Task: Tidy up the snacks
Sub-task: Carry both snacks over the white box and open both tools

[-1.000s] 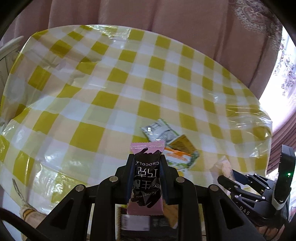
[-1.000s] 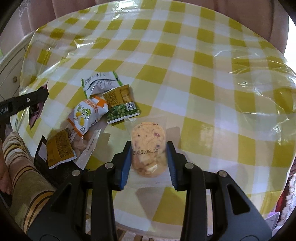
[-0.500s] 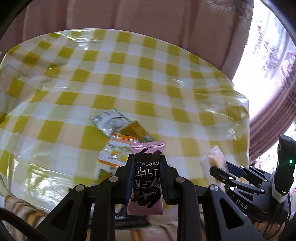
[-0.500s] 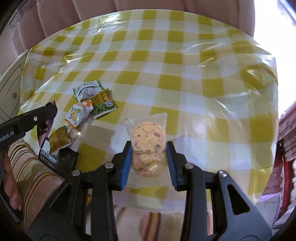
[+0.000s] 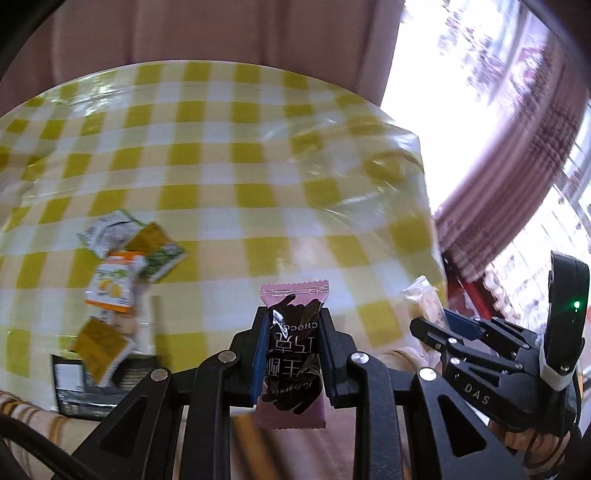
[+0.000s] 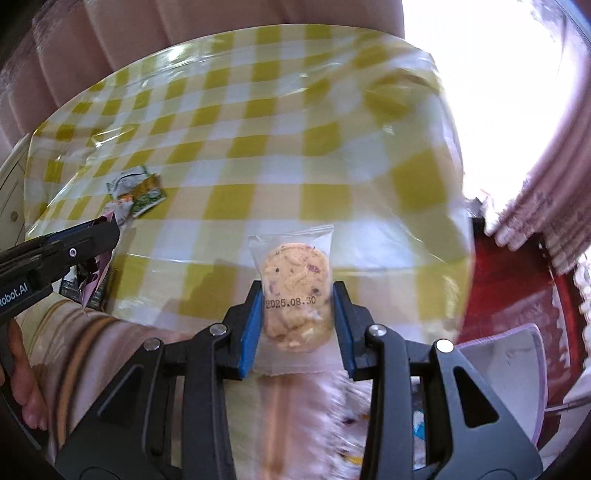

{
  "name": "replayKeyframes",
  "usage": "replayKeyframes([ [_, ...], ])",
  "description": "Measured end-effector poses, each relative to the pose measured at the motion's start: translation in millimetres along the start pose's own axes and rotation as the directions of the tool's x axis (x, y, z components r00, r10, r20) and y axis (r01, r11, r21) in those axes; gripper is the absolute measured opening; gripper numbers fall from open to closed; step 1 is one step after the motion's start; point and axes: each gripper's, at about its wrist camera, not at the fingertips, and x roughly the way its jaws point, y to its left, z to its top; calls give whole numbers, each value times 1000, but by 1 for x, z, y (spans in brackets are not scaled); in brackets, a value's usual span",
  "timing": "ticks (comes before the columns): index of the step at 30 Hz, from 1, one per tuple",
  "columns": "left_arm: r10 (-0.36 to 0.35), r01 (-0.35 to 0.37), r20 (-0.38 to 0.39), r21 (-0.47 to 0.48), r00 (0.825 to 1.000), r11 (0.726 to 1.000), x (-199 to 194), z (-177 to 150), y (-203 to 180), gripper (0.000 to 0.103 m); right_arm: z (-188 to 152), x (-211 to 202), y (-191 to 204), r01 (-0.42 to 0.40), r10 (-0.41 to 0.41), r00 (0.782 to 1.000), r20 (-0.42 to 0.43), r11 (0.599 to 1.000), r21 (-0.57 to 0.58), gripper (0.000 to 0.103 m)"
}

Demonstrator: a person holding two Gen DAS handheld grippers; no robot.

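My left gripper [image 5: 292, 334] is shut on a pink chocolate bar wrapper [image 5: 293, 354], held upright above the near edge of the yellow checked table [image 5: 229, 177]. My right gripper [image 6: 297, 310] is shut on a clear-wrapped cookie [image 6: 294, 291] stamped with a date, also over the near table edge. In the left wrist view the right gripper [image 5: 436, 325] shows at lower right with the cookie packet [image 5: 423, 302] in it. In the right wrist view the left gripper [image 6: 94, 236] reaches in from the left. A cluster of snack packets [image 5: 118, 258] lies on the table at the left.
A black packet [image 5: 81, 384] lies at the table's near left edge. A striped sleeve [image 6: 85, 354] and a hand [image 6: 22, 376] show at lower left. A red floor area [image 6: 513, 295] and a white container [image 6: 509, 376] sit right of the table. Pink curtains [image 5: 221, 29] hang behind.
Both grippers have swung right and pulled back toward the table's near edge, each keeping its snack. The snack cluster has slid left in both views; the window and red floor area came into view.
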Motion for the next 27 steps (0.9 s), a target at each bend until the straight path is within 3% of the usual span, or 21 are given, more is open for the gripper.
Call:
replayKeyframes([
  [14, -158, 176, -118, 163, 980, 971, 21, -26, -114, 26, -62, -29, -110, 138, -132, 990, -45, 975, 175, 40],
  [21, -228, 280, -224, 234, 947, 931, 31, -51, -164, 26, -98, -27, -142, 187, -165, 980, -113, 957, 222, 40],
  [27, -243, 327, -301, 272, 922, 905, 37, -70, -188, 26, -119, -29, -162, 205, -169, 974, -152, 943, 264, 40],
])
